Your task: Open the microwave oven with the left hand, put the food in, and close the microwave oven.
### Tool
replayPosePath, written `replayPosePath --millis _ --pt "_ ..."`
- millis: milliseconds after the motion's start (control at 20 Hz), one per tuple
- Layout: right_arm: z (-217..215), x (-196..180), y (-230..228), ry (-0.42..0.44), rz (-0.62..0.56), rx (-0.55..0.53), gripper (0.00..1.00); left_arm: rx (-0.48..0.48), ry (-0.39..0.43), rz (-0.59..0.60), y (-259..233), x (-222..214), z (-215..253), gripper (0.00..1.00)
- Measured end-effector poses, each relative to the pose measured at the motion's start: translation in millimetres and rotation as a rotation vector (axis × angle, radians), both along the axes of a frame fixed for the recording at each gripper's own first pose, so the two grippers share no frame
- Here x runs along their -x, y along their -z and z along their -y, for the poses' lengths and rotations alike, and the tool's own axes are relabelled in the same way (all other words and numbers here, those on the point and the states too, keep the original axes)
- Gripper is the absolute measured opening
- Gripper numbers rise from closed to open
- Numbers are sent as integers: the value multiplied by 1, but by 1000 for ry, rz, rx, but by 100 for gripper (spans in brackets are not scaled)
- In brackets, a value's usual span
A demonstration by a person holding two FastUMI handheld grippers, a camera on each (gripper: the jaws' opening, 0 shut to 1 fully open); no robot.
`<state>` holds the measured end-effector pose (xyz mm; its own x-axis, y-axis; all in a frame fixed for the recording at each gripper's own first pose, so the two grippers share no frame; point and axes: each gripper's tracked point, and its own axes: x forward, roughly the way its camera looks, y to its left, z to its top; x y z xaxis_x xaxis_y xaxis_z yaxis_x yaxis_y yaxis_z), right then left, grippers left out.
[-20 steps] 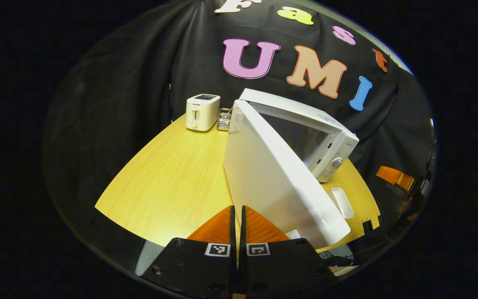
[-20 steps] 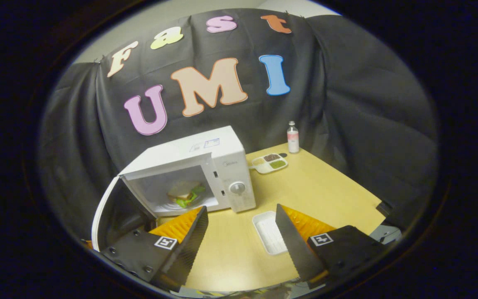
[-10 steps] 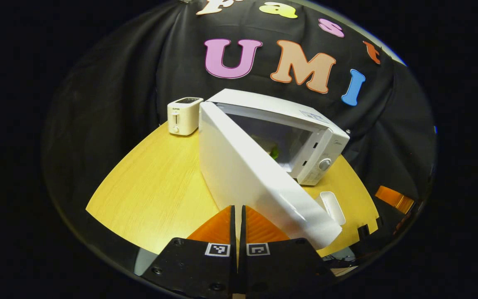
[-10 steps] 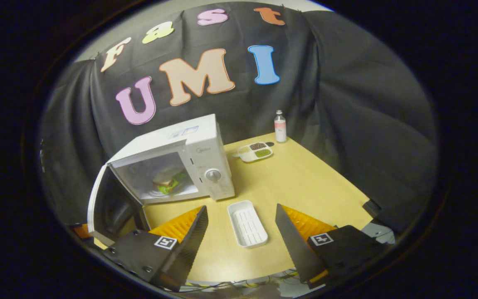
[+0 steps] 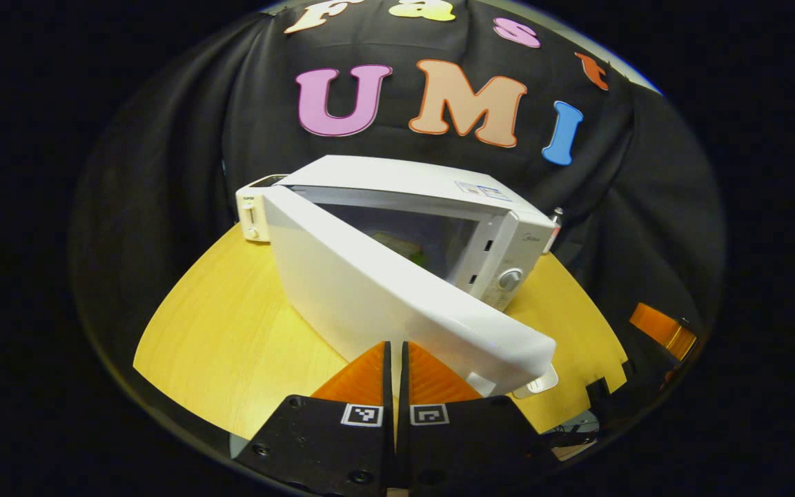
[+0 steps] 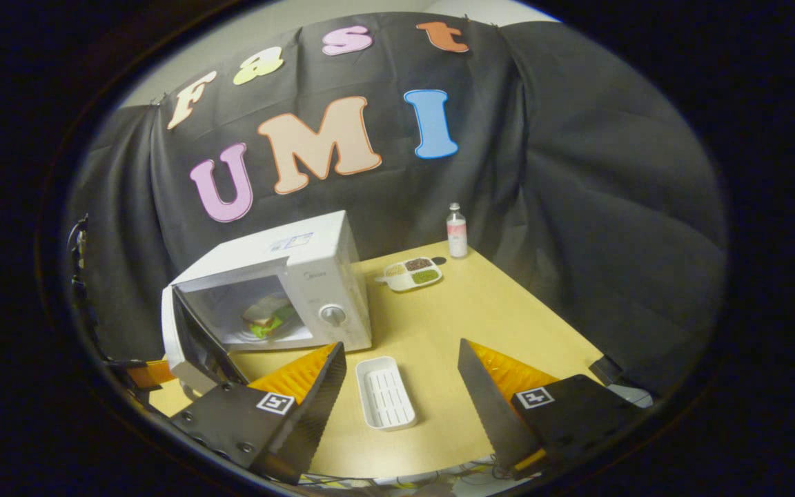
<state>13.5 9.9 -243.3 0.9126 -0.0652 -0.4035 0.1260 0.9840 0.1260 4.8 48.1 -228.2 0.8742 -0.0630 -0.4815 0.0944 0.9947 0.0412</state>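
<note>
The white microwave [image 5: 411, 186] stands on the wooden table [image 5: 232, 338] with its door [image 5: 384, 297] partly open. A sandwich [image 6: 266, 317] with green leaves lies inside it. My left gripper [image 5: 395, 348] is shut with nothing between its fingers, its tips close against the outer face of the door near the free edge. In the right gripper view the microwave [image 6: 301, 269] is at the left, its door [image 6: 187, 338] angled toward me. My right gripper [image 6: 401, 348] is open and empty, hanging above the table in front of the microwave.
An empty white tray [image 6: 385, 392] lies on the table between my right fingers. A divided dish [image 6: 411, 273] and a small bottle [image 6: 456, 231] stand at the far right of the microwave. A white toaster [image 5: 252, 214] peeks out behind its left side.
The microwave door has swung steadily toward closed with my shut left gripper moving behind it. The right gripper stays open and has shifted only slightly.
</note>
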Motion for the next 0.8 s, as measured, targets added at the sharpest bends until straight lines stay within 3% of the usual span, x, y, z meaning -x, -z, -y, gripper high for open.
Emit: replayPosePath --millis 250,300,350,750,800 --pt "10 -4 -8 2 35 25 100 -30 102 28 -5 -21 47 0" --pt "12 -4 -9 4 38 28 92 -29 118 37 -6 -26 53 0" --pt "14 -4 -10 4 41 26 92 -27 130 44 -8 -31 59 0" --pt "21 -8 -13 10 64 -3 92 -27 153 58 -8 -70 80 0" --pt "20 -9 -12 7 63 -5 99 -23 147 60 -8 -76 81 0"
